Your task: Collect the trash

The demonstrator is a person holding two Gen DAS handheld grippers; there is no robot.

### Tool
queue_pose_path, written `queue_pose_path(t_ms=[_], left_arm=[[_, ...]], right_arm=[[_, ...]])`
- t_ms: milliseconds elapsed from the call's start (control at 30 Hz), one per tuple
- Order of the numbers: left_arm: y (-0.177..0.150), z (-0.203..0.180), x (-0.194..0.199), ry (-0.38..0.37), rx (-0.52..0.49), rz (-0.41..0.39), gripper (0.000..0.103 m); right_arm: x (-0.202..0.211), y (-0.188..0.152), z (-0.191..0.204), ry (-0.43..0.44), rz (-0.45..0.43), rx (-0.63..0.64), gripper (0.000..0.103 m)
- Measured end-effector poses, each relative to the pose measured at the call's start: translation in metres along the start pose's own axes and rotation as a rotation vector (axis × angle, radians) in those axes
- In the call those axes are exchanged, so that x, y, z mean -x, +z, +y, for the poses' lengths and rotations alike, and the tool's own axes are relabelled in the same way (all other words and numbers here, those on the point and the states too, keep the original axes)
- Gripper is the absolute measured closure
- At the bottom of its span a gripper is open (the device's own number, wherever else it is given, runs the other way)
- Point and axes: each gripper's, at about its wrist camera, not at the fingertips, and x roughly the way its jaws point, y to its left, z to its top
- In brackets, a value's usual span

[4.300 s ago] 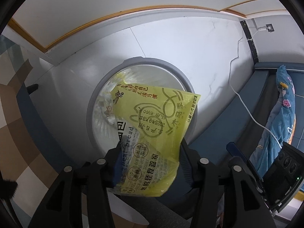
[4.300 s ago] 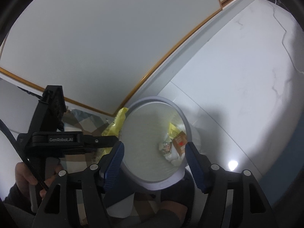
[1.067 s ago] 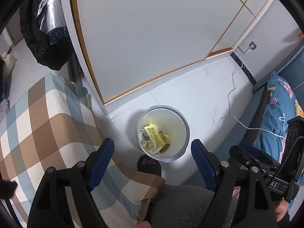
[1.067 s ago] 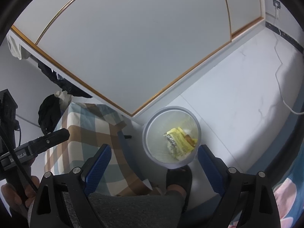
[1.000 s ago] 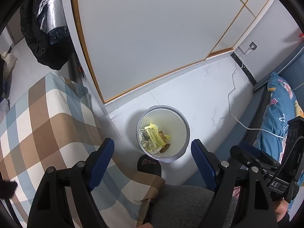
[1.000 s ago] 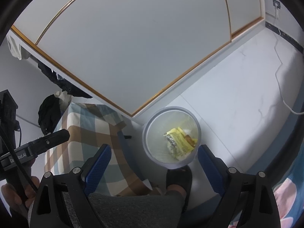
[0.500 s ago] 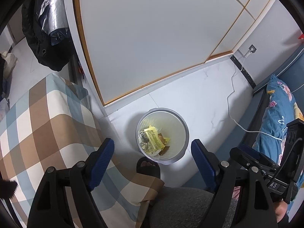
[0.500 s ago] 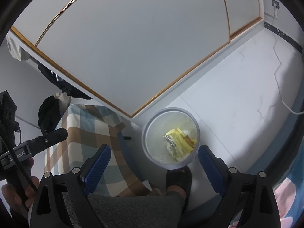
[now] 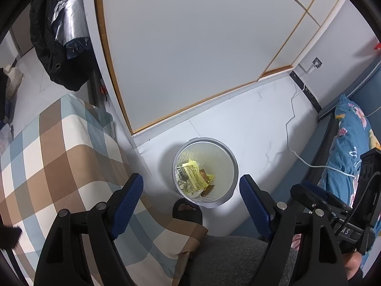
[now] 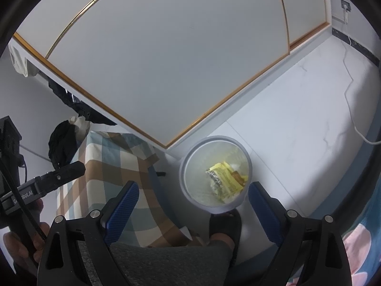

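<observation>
- My left gripper (image 9: 191, 200) and right gripper (image 10: 193, 205) both hang spread wide with nothing between their fingers.
- The yellow wrapper (image 9: 194, 176) lies inside the grey bin (image 9: 234, 166) on the floor.

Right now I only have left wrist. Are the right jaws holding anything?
Observer: No. The right wrist view shows the right gripper with its jaws wide open and nothing between them, high above the trash bin.
Operator: And the hand on my gripper? It's out of my frame.
Observer: It shows at the lower left of the right wrist view. The left hand is wrapped around the handle of the left gripper, out beside the plaid cover.
</observation>
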Motion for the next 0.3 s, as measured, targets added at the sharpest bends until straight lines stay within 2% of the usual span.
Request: queue_pose_path(t_ms=[200,300], left_arm=[[0.0004,0.0,0.0043,-0.004,-0.005,-0.021,0.022],[-0.0002,0.0014,0.0082,0.019,-0.002,-0.045,0.022]], right_arm=[[0.0029,0.0003,0.0,0.0,-0.011,-0.005,0.009],[0.0042,0.0011,0.0005,0.001,-0.013,-0.003,0.009]])
